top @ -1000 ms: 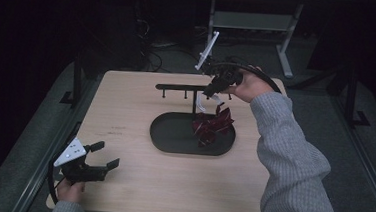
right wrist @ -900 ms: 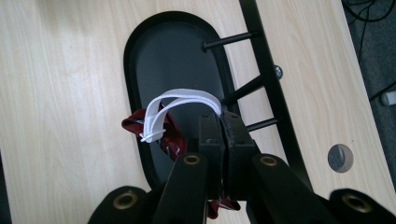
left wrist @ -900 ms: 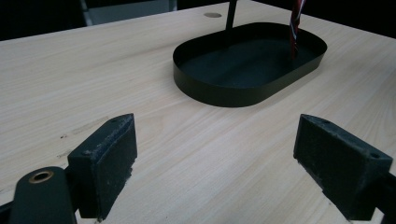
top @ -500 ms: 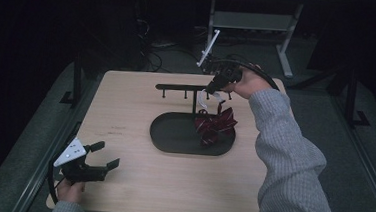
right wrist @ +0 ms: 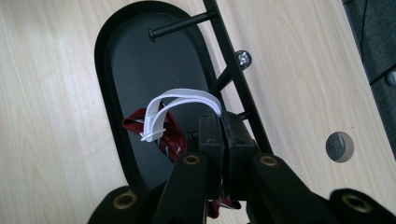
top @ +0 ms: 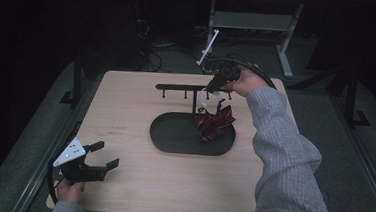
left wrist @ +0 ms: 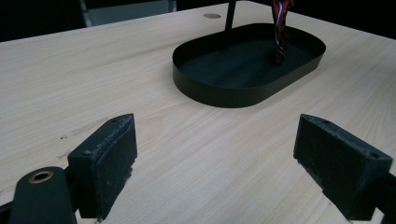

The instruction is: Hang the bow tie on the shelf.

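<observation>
Looking down from the high view, the right gripper (top: pixel 212 85) is held over the far edge of the tabletop (top: pixel 131 99), right at the black hanger rail (top: pixel 187 88) that stands on a post rising from the oval black tray (top: pixel 171 135). A dark red bow tie (top: pixel 214 122) hangs beneath it, dangling over the tray's right end by its white elastic strap (top: pixel 206 94). The left gripper (top: pixel 87 165) rests near the tabletop's near left corner, well apart from the tray, with its jaws spread.

From the left gripper view, the two black jaws stand wide apart with nothing between them, low over bare wood. The tray (left wrist: pixel 219 95) lies ahead, and the bow tie's lower tip (left wrist: pixel 279 28) hangs down into its far end.

From the right gripper view, the jaws are pressed together on the white elastic strap (right wrist: pixel 180 100), which loops out to their left. The red fabric of the bow tie (right wrist: pixel 161 135) shows below the strap, over the tray (right wrist: pixel 121 60). The rail (right wrist: pixel 229 51) runs just beside the jaws, its pegs pointing over the tray.
</observation>
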### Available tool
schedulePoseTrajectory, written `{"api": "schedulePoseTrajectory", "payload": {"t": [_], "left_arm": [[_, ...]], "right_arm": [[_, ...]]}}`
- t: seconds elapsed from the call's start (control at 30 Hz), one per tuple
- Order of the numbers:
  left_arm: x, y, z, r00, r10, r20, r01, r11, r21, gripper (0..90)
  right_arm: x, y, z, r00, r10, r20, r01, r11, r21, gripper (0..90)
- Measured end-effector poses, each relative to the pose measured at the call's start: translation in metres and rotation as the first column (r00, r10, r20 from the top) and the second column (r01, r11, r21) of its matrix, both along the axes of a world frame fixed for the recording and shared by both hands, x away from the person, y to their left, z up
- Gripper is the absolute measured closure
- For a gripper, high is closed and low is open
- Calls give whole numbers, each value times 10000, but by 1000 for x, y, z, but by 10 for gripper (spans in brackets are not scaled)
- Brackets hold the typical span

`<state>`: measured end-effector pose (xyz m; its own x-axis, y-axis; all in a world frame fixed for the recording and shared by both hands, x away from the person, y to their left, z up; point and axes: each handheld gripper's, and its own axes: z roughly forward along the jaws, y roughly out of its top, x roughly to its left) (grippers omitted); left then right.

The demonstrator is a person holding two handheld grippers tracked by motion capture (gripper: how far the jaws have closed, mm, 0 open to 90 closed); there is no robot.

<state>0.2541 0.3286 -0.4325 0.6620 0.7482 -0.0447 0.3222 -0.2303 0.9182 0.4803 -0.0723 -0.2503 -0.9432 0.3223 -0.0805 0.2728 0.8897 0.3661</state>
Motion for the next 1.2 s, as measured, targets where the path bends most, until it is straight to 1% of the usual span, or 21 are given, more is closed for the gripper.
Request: {"api": "schedulePoseTrajectory", "payload": {"t": [0.1,0.23,0.57,0.67,0.8,1.0,1.2], "left_arm": [[0,0,0,10000,3,5,-3,10000,-64,131],[0,0,0,10000,-6,26,7,10000,-31,131],[0,0,0,10000,-13,31,13,10000,-66,131],[0,0,0,10000,-22,28,22,10000,-36,131],[0,0,0,10000,-16,32,16,10000,-40,131],[0,1,1,10000,-41,53,41,10000,17,131],[0,0,1,10000,-55,53,55,10000,9,131]], "right_arm": [[2,0,-1,10000,-4,-7,4,10000,-45,873],[5,0,-4,10000,-88,-28,88,9999,-107,872],[10,-8,-9,9989,-430,-161,429,9991,-41,871],[10,-8,-10,9990,-413,-149,411,9991,-119,871],[11,-8,-10,9988,-457,-175,456,9989,-62,869],[12,-6,-12,9988,-469,-159,466,9988,-179,857],[11,-8,-13,9985,-521,-178,518,9985,-171,852]]}}
